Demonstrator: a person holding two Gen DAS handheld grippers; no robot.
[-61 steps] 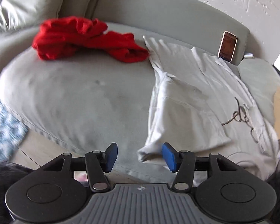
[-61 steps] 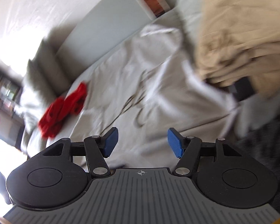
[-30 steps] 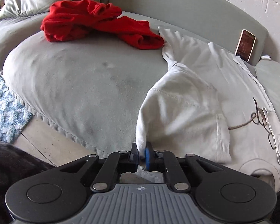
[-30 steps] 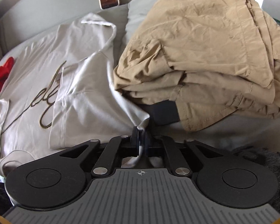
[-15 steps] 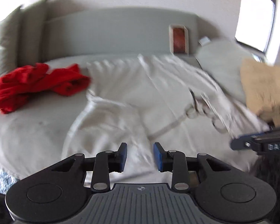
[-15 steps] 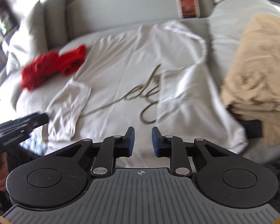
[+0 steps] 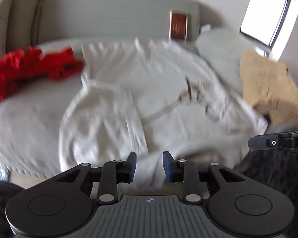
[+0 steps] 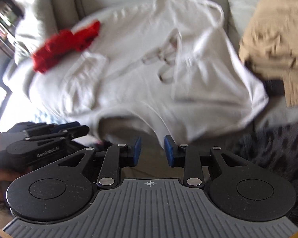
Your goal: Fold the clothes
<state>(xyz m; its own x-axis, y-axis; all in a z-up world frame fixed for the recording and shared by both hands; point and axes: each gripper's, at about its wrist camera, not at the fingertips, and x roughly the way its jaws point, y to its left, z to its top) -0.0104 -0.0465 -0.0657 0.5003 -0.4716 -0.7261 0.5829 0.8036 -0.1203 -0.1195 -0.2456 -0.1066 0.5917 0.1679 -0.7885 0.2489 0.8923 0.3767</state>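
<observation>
A white shirt [image 7: 149,91] with a brown script print lies spread on the grey sofa, both sleeves folded in over its body; it also shows in the right wrist view [image 8: 149,63]. My left gripper [image 7: 149,165] is open and empty, just in front of the shirt's near edge by the collar. My right gripper [image 8: 152,150] is open and empty, below the shirt's near edge. Both views are motion-blurred.
A crumpled red garment [image 7: 29,69] lies at the back left of the sofa seat [image 7: 25,119]. A folded tan garment [image 7: 272,87] sits on the right. A phone [image 7: 177,24] leans on the backrest. A dark patterned fabric [image 8: 278,144] is near right.
Both grippers were shut on the shirt's sleeves a second ago, folded them inward and let go. They have since drawn back to the shirt's near edge and opened a little wider.
</observation>
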